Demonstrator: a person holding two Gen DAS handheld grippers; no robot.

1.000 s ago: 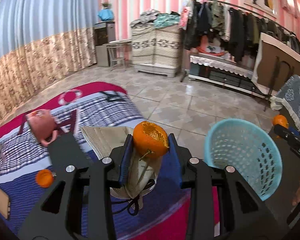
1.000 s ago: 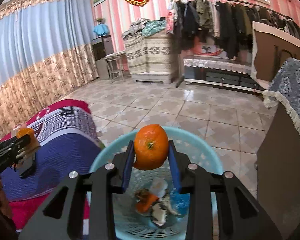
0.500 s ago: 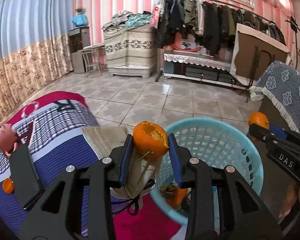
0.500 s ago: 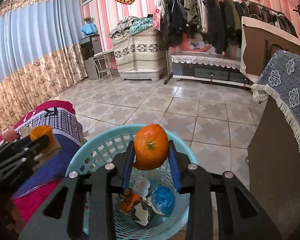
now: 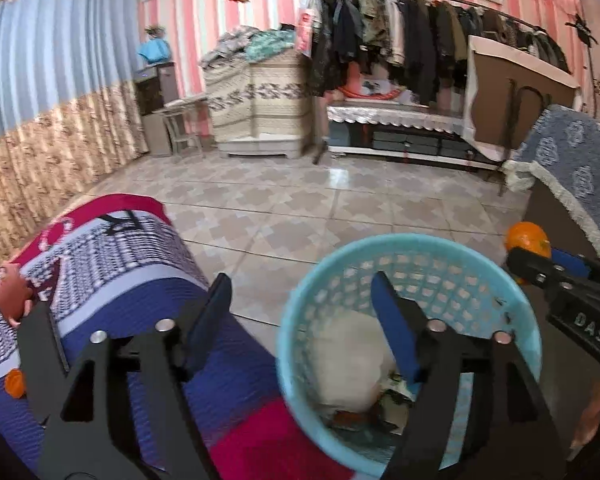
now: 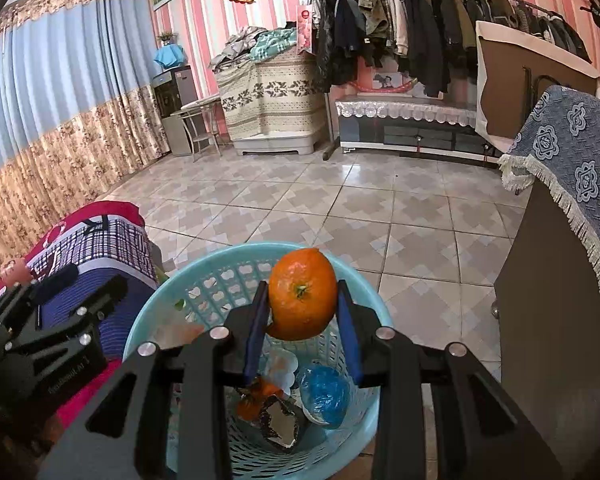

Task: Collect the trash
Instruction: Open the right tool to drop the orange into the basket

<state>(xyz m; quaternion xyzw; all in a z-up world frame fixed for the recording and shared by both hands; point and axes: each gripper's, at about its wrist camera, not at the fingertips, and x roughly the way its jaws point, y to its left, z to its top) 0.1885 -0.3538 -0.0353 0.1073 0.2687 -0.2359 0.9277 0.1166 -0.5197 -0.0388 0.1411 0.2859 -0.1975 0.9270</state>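
A light blue plastic basket [image 5: 512, 280] [image 6: 152, 312] stands on the floor beside the bed. It holds a pale cloth-like lump [image 5: 348, 364], a blue wrapper [image 6: 324, 394], orange peel and foil scraps [image 6: 276, 420]. My left gripper [image 5: 300, 300] is open and empty, its right finger over the basket. It also shows in the right wrist view [image 6: 64, 304]. My right gripper [image 6: 302, 300] is shut on an orange [image 6: 302, 294] and holds it above the basket; the orange also shows in the left wrist view [image 5: 527, 238].
A bed with a blue, white and red cover [image 5: 132, 264] lies left of the basket, with a pink toy [image 5: 10, 294] and a small orange piece [image 5: 14, 384] on it. A dark cabinet with a blue fringed cloth [image 6: 572, 184] stands right. Tiled floor [image 6: 340, 200] lies beyond.
My left gripper has opened; the peeled orange and the cloth it held are gone from it, and a pale lump now lies in the basket. My right gripper still holds its orange.
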